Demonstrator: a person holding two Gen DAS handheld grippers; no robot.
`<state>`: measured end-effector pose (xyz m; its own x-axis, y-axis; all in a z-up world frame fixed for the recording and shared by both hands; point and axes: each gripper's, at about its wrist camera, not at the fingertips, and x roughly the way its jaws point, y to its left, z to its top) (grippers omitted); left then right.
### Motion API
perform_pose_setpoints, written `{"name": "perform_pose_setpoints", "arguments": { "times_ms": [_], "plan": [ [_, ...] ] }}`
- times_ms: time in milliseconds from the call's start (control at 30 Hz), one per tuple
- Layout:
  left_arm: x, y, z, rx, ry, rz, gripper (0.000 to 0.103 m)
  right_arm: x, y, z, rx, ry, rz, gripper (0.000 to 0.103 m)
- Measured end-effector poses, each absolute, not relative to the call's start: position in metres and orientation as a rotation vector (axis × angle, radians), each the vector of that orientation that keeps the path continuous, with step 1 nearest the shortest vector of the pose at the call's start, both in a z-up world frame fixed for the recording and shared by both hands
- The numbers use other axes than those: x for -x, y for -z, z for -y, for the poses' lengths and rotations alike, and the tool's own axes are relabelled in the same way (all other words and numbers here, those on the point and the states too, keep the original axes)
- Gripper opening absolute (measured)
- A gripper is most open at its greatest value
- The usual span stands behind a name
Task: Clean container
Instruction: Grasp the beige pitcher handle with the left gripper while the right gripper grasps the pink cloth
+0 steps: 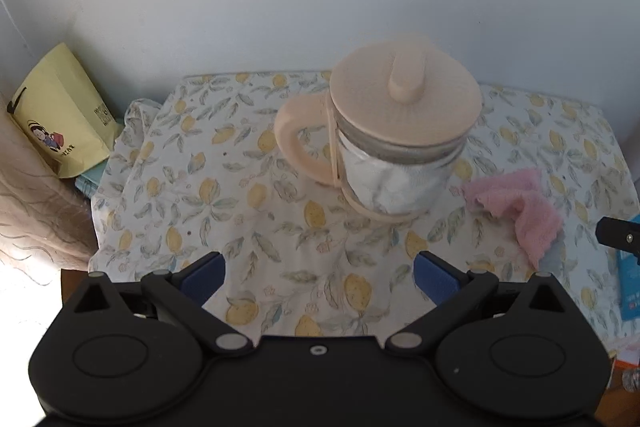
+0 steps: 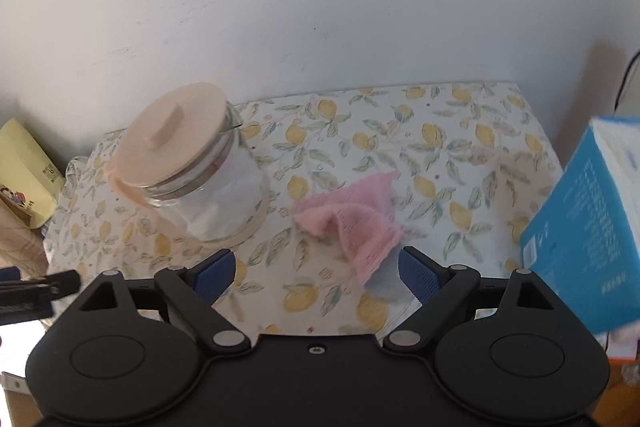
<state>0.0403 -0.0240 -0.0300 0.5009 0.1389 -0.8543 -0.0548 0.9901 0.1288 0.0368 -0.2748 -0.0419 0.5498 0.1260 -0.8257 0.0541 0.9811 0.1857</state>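
Note:
A glass jug [image 1: 394, 171] with a beige lid, knob and handle stands upright on the lemon-print tablecloth [image 1: 240, 195]. The same jug [image 2: 208, 183] shows at left in the right wrist view. A crumpled pink cloth [image 1: 520, 211] lies to its right on the table. My left gripper [image 1: 320, 277] is open, hovering in front of the jug with nothing between its blue pads. My right gripper [image 2: 316, 275] is open too, just short of the pink cloth [image 2: 352, 219], whose near corner lies by the right pad [image 2: 420, 277]. A black tip of the right gripper [image 1: 618, 237] shows at the left wrist view's right edge.
A yellow paper bag [image 1: 60, 115] leans against the white wall at the table's far left. A blue box [image 2: 592, 227] stands at the table's right edge. Part of the left gripper [image 2: 32, 291] shows at left. The table ends close to the wall behind the jug.

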Motion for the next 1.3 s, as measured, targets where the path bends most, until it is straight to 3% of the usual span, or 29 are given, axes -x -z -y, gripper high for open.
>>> {"name": "perform_pose_setpoints", "arguments": {
  "times_ms": [633, 1167, 1233, 1300],
  "plan": [
    [-0.115, 0.082, -0.022, -0.403, 0.152, -0.869, 0.103, -0.098, 0.120, 0.281, 0.014, -0.126, -1.061, 0.092],
    [-0.161, 0.128, -0.025, -0.650, 0.418, -0.770, 0.102, -0.118, 0.149, 0.270, 0.092, -0.119, -1.086, 0.087],
    [-0.166, 0.131, -0.025, -0.671, 0.426, -0.772, 0.096, -0.121, 0.151, 0.269, 0.127, -0.126, -1.082, 0.087],
    [-0.175, 0.137, -0.025, -0.691, 0.442, -0.816, 0.071, -0.124, 0.153, 0.266, 0.153, -0.153, -1.087, 0.087]
  ]
}}
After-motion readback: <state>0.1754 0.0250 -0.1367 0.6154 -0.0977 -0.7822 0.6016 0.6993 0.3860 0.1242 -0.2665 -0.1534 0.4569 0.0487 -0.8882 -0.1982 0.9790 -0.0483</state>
